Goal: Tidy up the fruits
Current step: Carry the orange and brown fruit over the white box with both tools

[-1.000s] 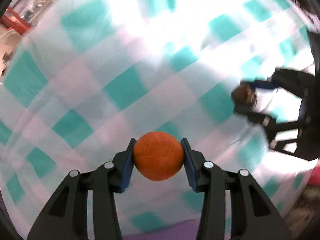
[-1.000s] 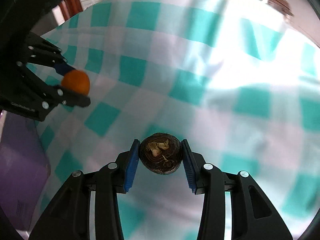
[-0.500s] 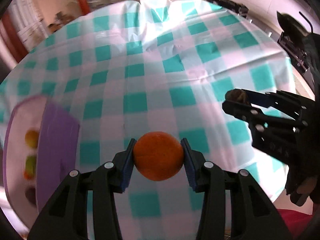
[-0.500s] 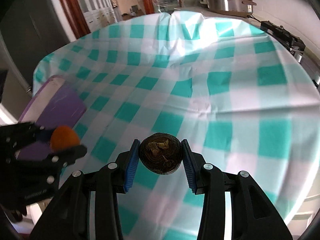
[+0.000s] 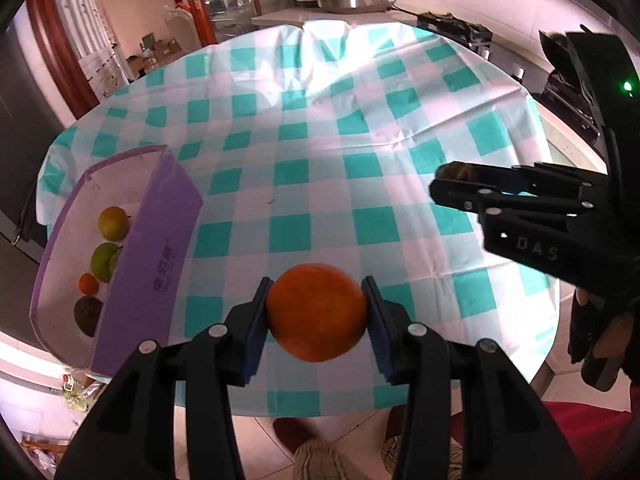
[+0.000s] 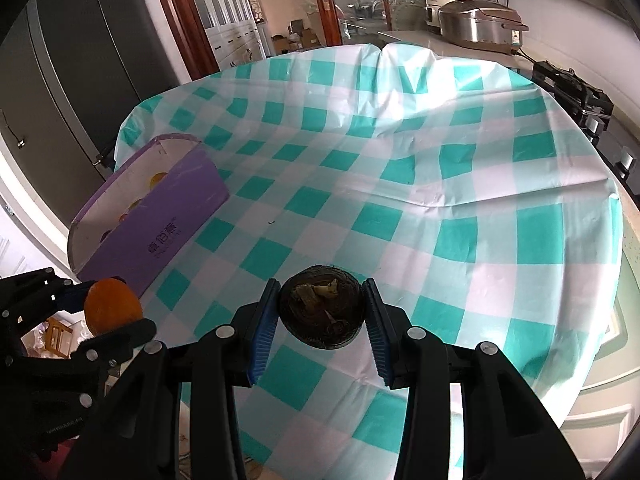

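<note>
The left gripper, at lower centre of its view, clamps a round orange fruit between blue pads above the near edge of the teal-and-white checked tablecloth. The right gripper likewise grips a dark brown, rough-skinned round fruit at lower centre. At the left, an open purple cardboard box holds four small fruits in a row.

Black printed grippers with blue pads

The left gripper and right gripper share black plastic linkages, silver screw heads and ribbed blue pads; the right one's side bears pale "DAS" lettering and a green light, and the hand behind it seems to wear a dark glove
</note>
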A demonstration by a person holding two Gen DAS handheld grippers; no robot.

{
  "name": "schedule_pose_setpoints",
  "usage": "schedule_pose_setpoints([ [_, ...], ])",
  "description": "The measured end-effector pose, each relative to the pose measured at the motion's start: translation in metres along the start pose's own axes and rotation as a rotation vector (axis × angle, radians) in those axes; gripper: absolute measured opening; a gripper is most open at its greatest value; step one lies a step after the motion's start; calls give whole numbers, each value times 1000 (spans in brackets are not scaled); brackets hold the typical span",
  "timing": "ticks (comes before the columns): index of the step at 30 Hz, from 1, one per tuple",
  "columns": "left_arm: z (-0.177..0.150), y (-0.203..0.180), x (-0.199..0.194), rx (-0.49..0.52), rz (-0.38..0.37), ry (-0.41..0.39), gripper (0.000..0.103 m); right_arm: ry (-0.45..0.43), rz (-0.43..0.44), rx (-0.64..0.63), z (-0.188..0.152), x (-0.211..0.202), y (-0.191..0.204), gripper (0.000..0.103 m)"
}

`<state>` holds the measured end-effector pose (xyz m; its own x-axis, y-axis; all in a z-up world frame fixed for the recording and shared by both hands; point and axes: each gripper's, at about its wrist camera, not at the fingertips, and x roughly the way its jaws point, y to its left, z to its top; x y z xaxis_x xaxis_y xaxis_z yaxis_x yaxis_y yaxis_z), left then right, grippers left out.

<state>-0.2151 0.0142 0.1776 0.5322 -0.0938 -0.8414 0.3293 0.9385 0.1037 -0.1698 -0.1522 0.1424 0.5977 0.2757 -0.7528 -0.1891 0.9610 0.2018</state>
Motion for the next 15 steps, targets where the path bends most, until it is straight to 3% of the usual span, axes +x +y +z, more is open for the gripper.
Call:
schedule_pose_setpoints([
  [5, -14, 42, -7, -37, 9, -6, 45, -1, 11, 5, 8, 7, 25, 41],
  [15, -42, 192, -18, -88, 50, -12, 45, 4, 28, -14, 47, 56, 154, 41],
])
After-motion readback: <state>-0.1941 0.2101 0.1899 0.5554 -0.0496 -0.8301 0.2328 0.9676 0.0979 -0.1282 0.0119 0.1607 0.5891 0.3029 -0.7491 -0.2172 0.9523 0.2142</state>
